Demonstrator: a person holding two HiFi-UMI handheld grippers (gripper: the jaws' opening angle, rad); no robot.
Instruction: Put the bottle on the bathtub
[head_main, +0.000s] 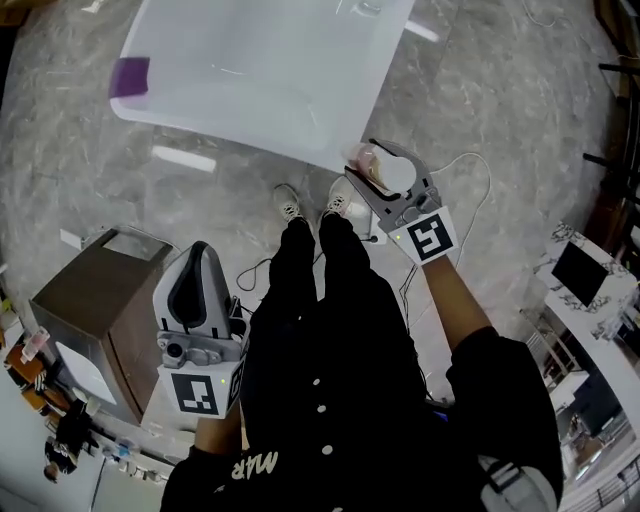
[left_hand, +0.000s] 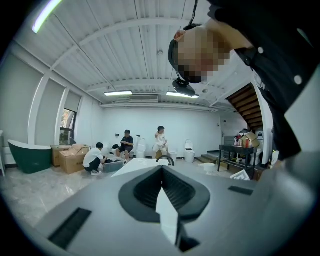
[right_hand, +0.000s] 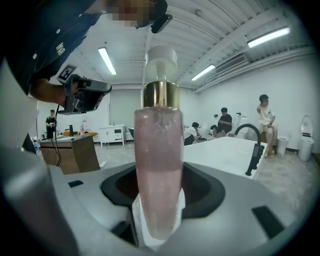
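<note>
So the right gripper (right_hand: 156, 220) is clamped on a tall pink pump bottle (right_hand: 156, 165) with a gold collar and a white pump top. The jaws pinch it down near the base, so nearly the whole bottle sticks up past them. From the head view the bottle sits just off the near corner of the white bathtub (head_main: 290, 140), in the air and not on it yet, with the marble floor (head_main: 500, 120) and the person's shoes below. The left gripper (left_hand: 167, 220) is closed on nothing and hangs low at the person's side, well away from the tub. The obvious worry is that low grip: a tall bottle held by the bottom looks like it could swing or lean between the pads if the hand moves fast. If it lands tilted on the rim, it probably tips when the jaws let go. The rim looks glossy and not very wide, so letting go too close to the edge could send it sliding into the tub or down onto the hard floor. There's also a black faucet (right_hand: 254, 146) on the far side and a purple thing (head_main: 129, 76) on the rim, but both are well clear of this corner.
</note>
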